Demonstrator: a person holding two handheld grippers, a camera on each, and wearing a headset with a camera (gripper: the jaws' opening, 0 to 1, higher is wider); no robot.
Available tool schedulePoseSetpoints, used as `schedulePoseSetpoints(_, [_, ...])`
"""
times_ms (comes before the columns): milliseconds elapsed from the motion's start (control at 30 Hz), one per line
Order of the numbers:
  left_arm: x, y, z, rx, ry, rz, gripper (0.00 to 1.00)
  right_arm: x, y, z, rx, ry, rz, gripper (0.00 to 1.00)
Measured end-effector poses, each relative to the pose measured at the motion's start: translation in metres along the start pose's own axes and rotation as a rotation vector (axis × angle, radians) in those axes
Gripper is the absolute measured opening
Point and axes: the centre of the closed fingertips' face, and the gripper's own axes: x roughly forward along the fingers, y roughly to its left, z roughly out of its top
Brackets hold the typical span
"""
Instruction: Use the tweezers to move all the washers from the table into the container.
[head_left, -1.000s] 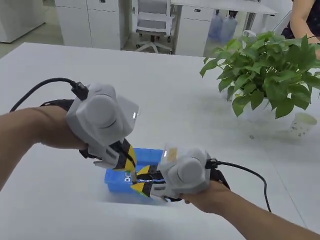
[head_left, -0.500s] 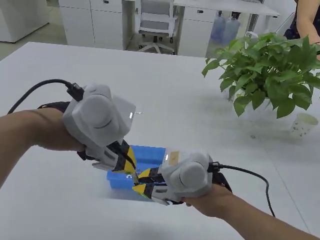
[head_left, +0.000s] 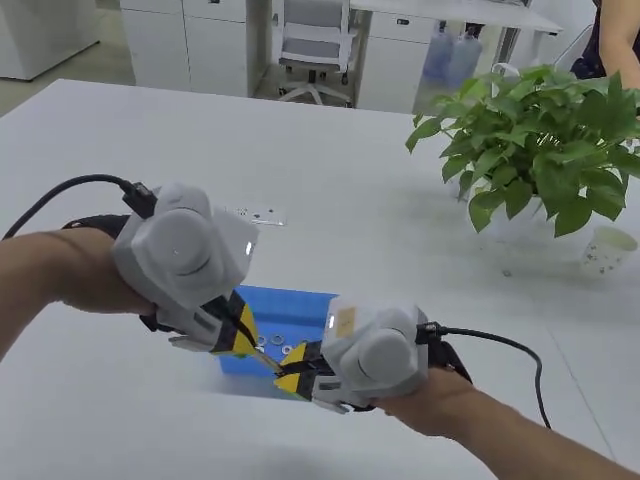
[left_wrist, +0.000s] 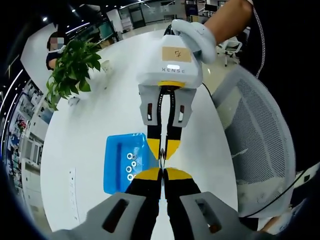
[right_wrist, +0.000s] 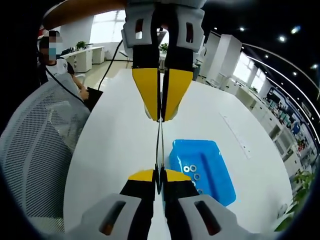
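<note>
Washers (left_wrist: 131, 163) lay in the container (left_wrist: 114, 150), seemingly none left on the table (left_wrist: 100, 110), with left gripper (left_wrist: 162, 172) and right gripper (right_wrist: 159, 176) both clenched on the tweezers (right_wrist: 159, 135).

The right gripper (left_wrist: 162, 149) is showing the brand lettering "XENSE" on its white housing, toward 12 o'clock in the left gripper view. A tan sticker (left_wrist: 176, 53) is sitting just beside that lettering, at its 12 o'clock, and is carrying a handwritten mark that is too small to read reliably.
</note>
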Motion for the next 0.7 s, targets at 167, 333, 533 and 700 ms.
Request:
schedulePoseSetpoints(167, [0.004,-0.003,-0.006,0.001,0.005,0.003,0.05,-0.002,0.003,-0.003,-0.015,0.029,0.010,0.06])
schedulePoseSetpoints(333, [0.009,-0.006,-0.015,-0.001,0.015,0.006,0.05,-0.005,0.004,-0.005,-0.038,0.056,0.016,0.06])
schedulePoseSetpoints(533, [0.017,-0.011,-0.026,-0.009,0.023,0.010,0.05,-0.006,0.008,-0.007,-0.061,0.077,0.028,0.06])
schedulePoseSetpoints(700, [0.026,-0.014,-0.034,-0.017,0.030,0.010,0.05,-0.002,0.013,-0.012,-0.076,0.096,0.037,0.06])
